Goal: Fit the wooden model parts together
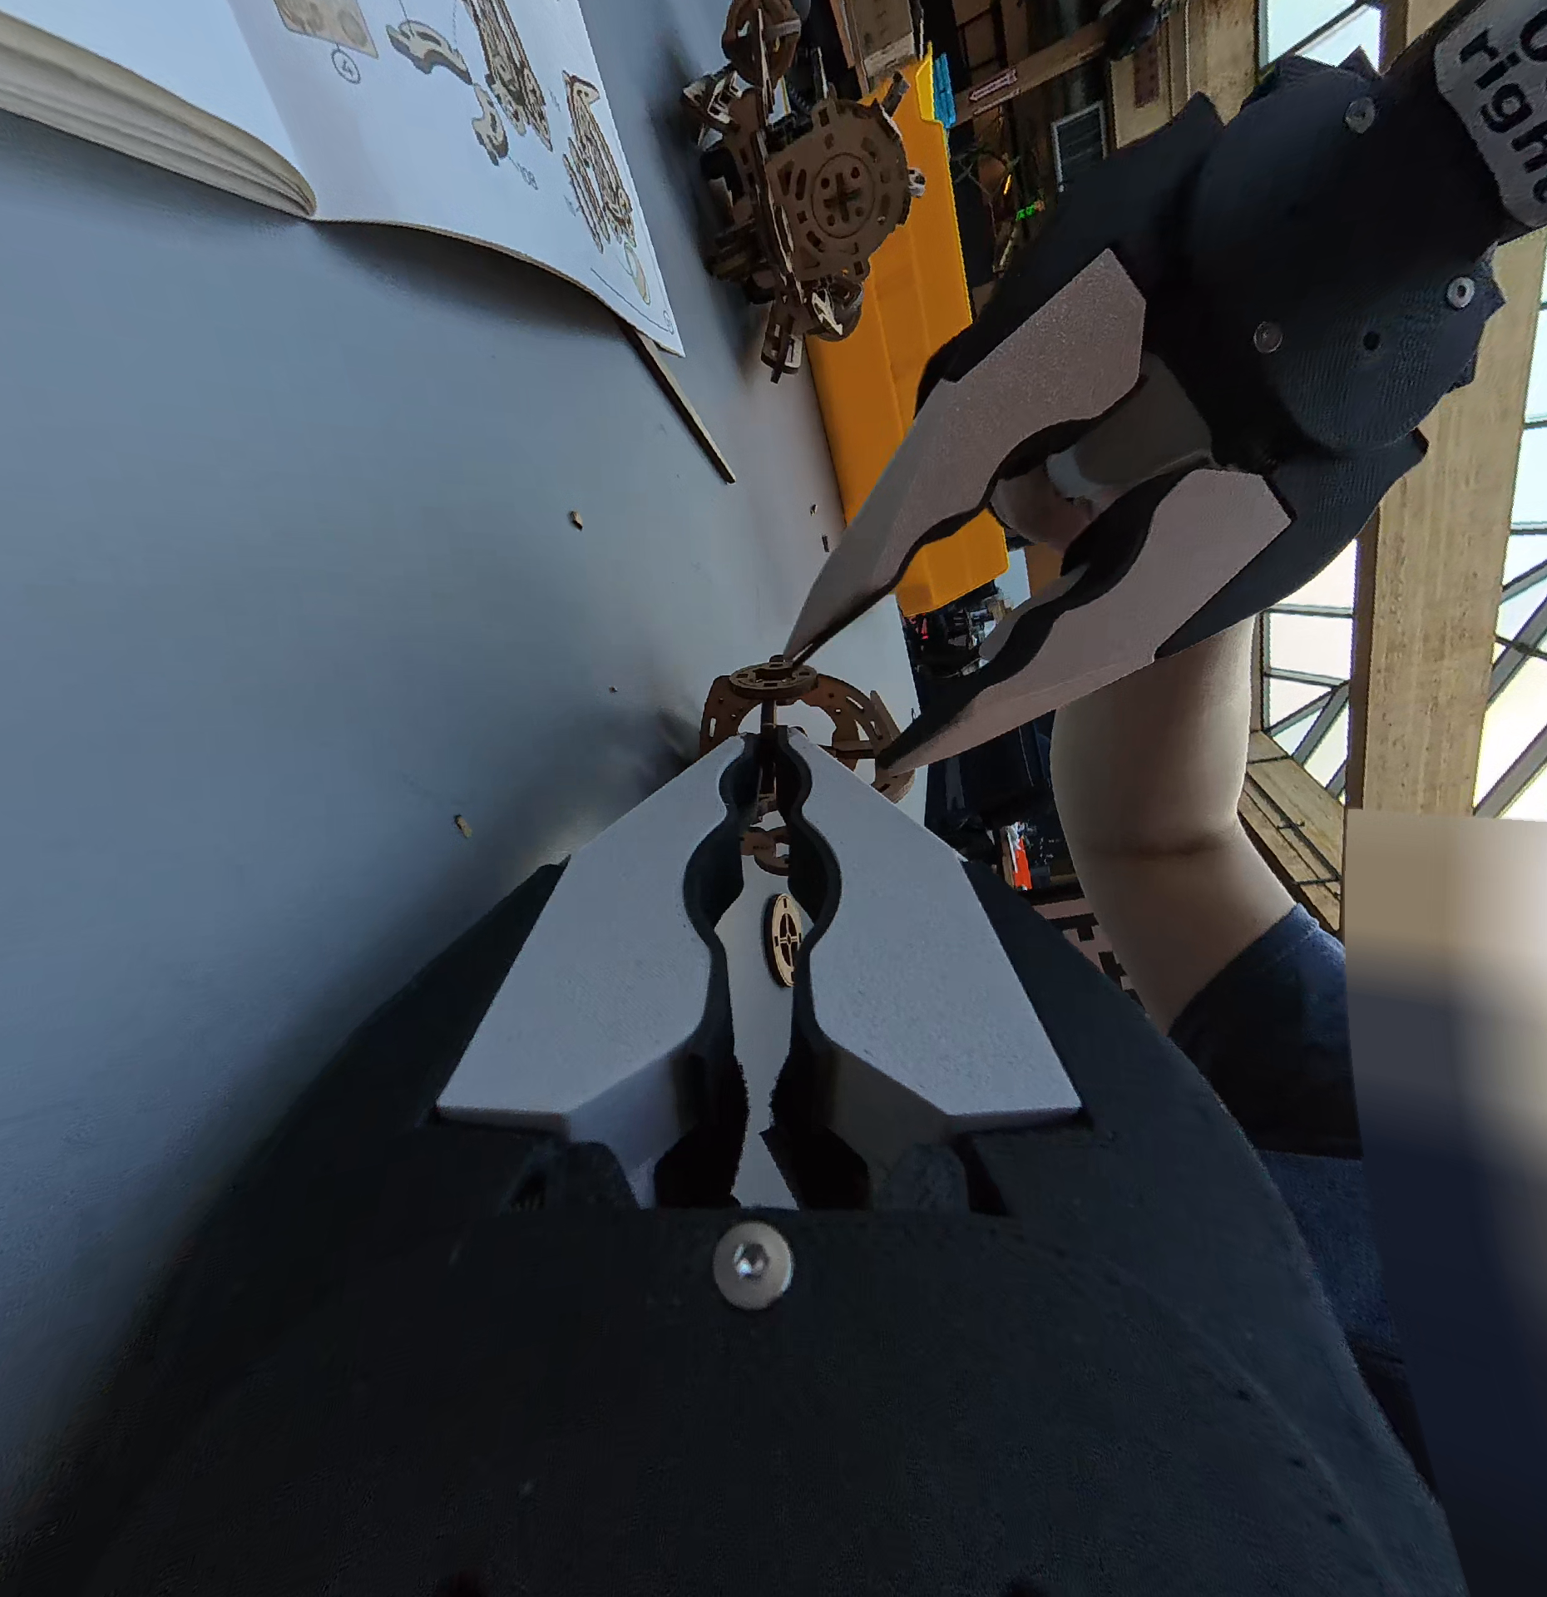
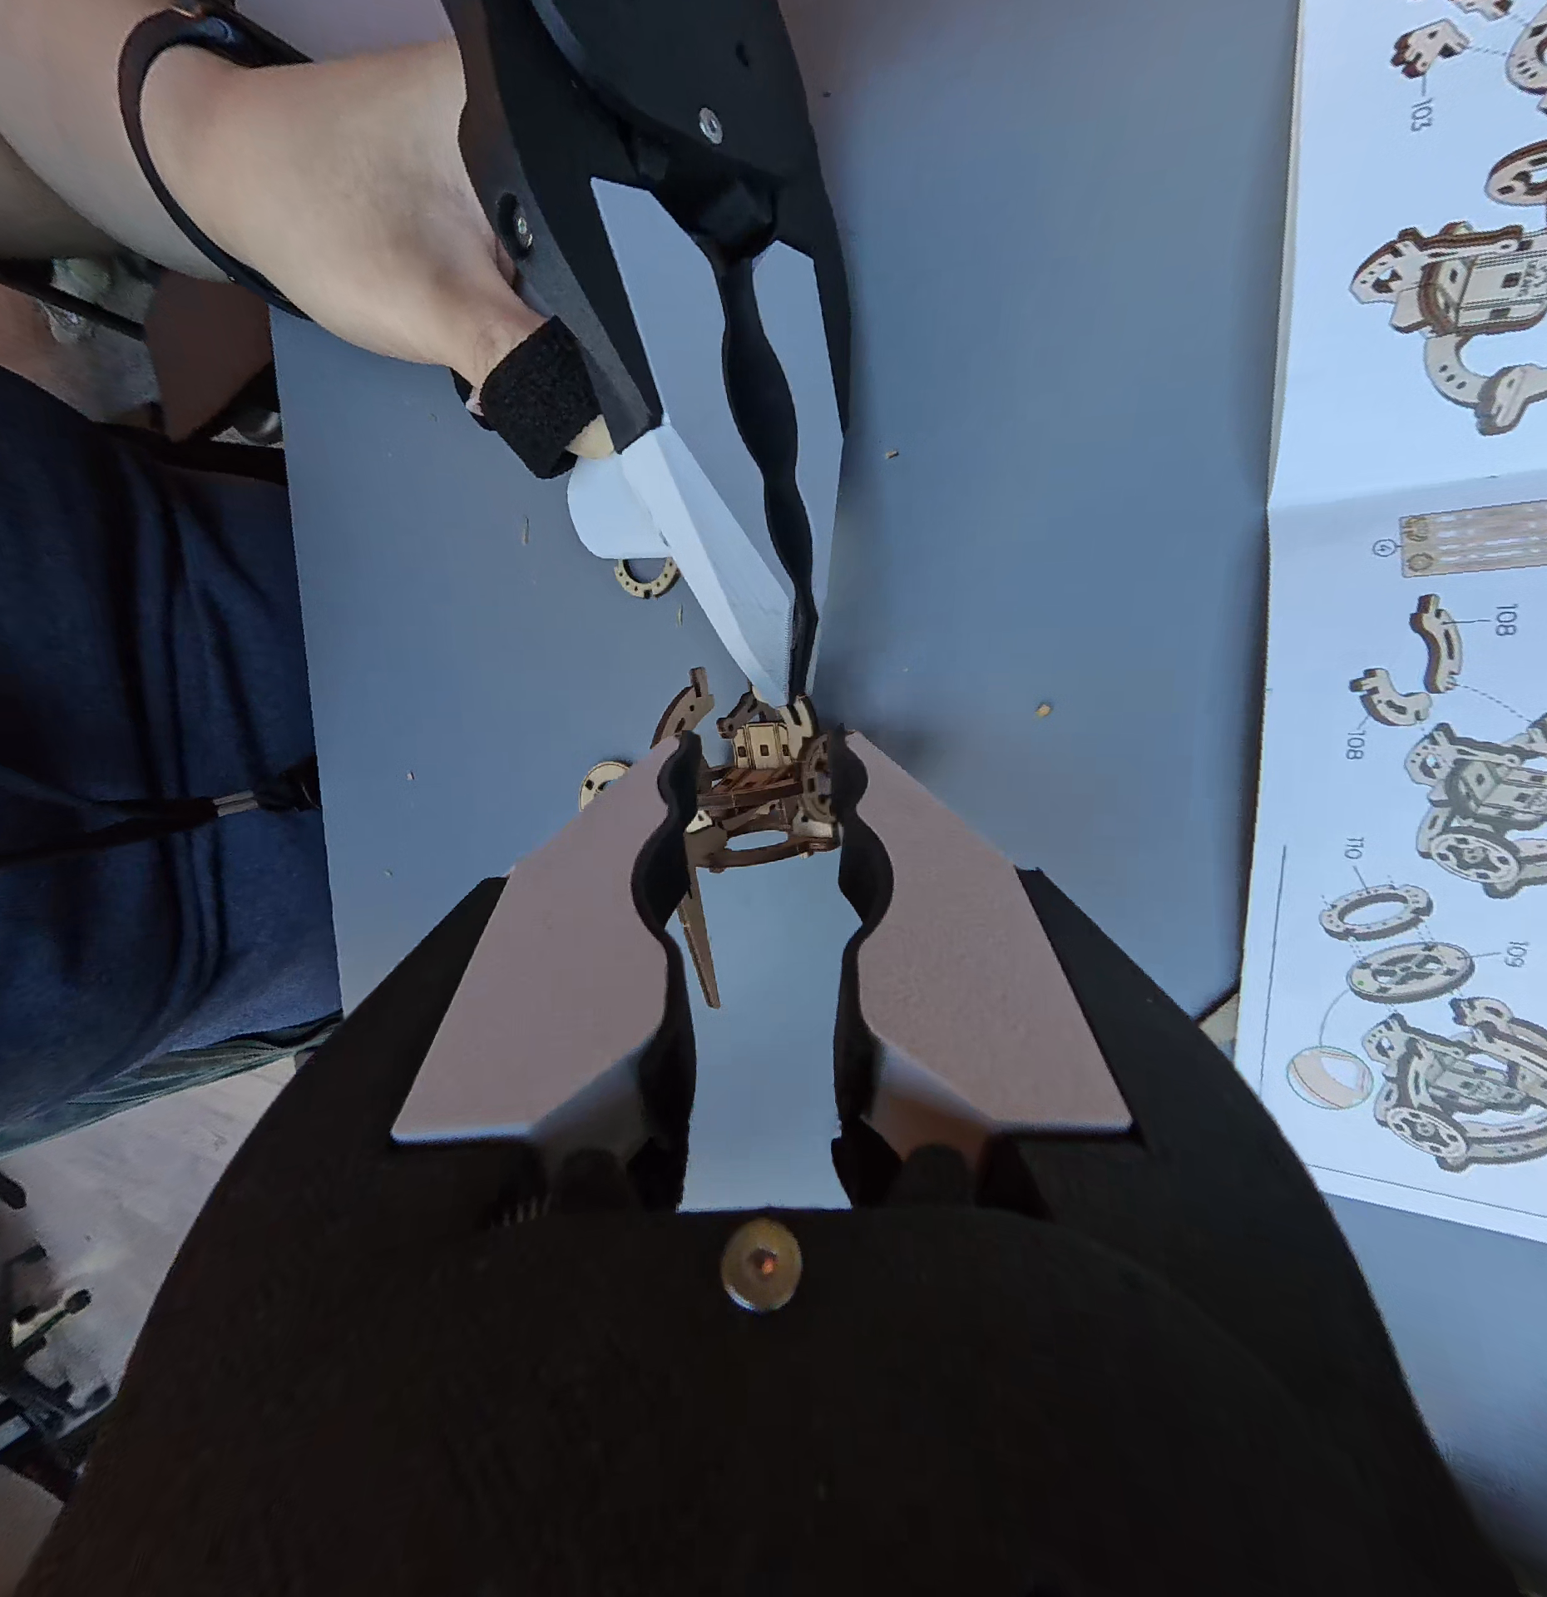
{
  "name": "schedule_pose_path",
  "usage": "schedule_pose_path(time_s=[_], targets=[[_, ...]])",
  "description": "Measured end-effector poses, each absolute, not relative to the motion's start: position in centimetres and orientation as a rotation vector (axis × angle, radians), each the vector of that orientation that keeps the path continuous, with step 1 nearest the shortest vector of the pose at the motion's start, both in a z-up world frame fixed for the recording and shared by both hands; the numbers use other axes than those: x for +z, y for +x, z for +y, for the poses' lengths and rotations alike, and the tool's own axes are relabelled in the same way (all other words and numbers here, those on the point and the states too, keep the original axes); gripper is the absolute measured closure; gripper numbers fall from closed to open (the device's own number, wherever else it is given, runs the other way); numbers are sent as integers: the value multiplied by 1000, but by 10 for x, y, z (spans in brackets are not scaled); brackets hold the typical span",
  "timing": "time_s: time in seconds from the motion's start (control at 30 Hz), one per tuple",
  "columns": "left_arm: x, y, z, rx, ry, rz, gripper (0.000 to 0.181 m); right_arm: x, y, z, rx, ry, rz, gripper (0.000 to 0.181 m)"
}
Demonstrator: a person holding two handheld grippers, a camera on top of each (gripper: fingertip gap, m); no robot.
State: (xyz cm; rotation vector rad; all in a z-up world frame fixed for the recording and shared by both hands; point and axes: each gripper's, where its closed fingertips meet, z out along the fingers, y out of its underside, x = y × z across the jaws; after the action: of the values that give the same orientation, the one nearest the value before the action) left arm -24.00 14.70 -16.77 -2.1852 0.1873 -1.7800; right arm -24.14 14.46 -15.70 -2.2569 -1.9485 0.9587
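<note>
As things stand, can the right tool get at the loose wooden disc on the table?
Probably not at once: the right tool is open around the model, and the disc lies beside its finger.

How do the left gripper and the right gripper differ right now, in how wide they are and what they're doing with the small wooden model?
The left gripper has its jaws pinched shut on a thin part of the small wooden model; the right gripper has its jaws spread wide, straddling the model. In the left wrist view, the right gripper's upper tip rests on the model's round top disc, while its lower tip sits beside the model's curved ring. Both have pale wedge-shaped fingers with wavy black pads.
</note>
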Motion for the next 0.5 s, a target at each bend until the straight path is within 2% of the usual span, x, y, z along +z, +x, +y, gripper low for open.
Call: schedule_pose_path(time_s=[0.37, 0.5], targets=[[-167, -241, 148, -1788, -2181, 175, 180, -149, -247, 167, 870, -2258, -1843, 149], [-168, -241, 148, -1787, -2183, 175, 180, -155, -242, 191, 621, -2247, -1789, 167]])
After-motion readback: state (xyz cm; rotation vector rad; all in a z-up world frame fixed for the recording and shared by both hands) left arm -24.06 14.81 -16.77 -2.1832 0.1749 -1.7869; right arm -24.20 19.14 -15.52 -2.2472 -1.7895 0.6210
